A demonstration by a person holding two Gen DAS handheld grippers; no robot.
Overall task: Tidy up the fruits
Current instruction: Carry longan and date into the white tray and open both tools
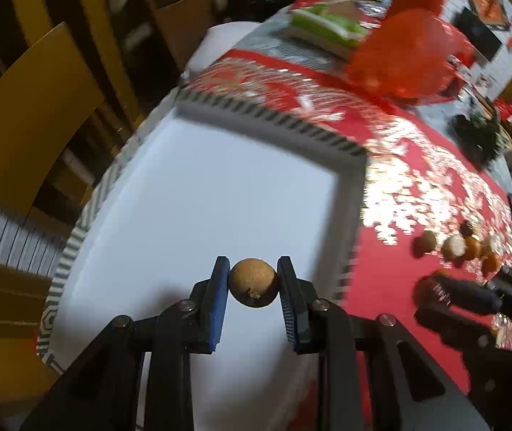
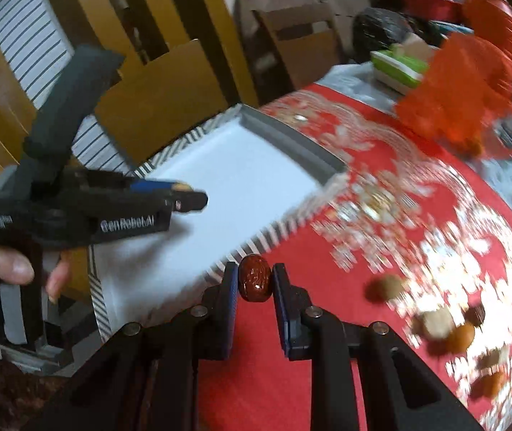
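- Left hand-held gripper (image 1: 253, 280): blue pads pinching a round tan fruit (image 1: 253, 282), longan-like, stem scar facing the camera. The fruit hangs over the white tray (image 1: 191, 194), clear of its floor.
- Right hand-held gripper (image 2: 254, 282): pads clamped on a dark red glossy fruit (image 2: 254, 283), wrinkled skin, looks like a jujube. It sits above the tray's striped near rim, right where the rim meets the red cloth (image 2: 266, 377).
- Tray: square, white inside, grey inner lip, black-and-white striped border. Nothing lying in it in either view. It rests on the counter (image 2: 349, 75), on the edge of the red cloth with the gold-white pattern.
- Loose fruit pile (image 1: 460, 246) on the cloth, well apart from the tray. Mixed tan, pale and orange round pieces, plus at least one dark one. Blurred, so I can't count them or name the kinds.
- Right wrist view shows the left hand-held gripper from the side, over the tray, held by a hand (image 2: 11, 269) in a dark fingerless glove. A bit of tan shows at its tip.
- Left wrist view catches the right hand-held gripper at lower right, over the cloth.
- Back of the counter: red mesh bag (image 1: 406, 57), green-and-white box (image 1: 327, 27), dark bags behind. Wooden chairs (image 2: 162, 97) beside the counter.
- Both frames carry motion blur, strongest on the cloth pattern and the fruit pile.
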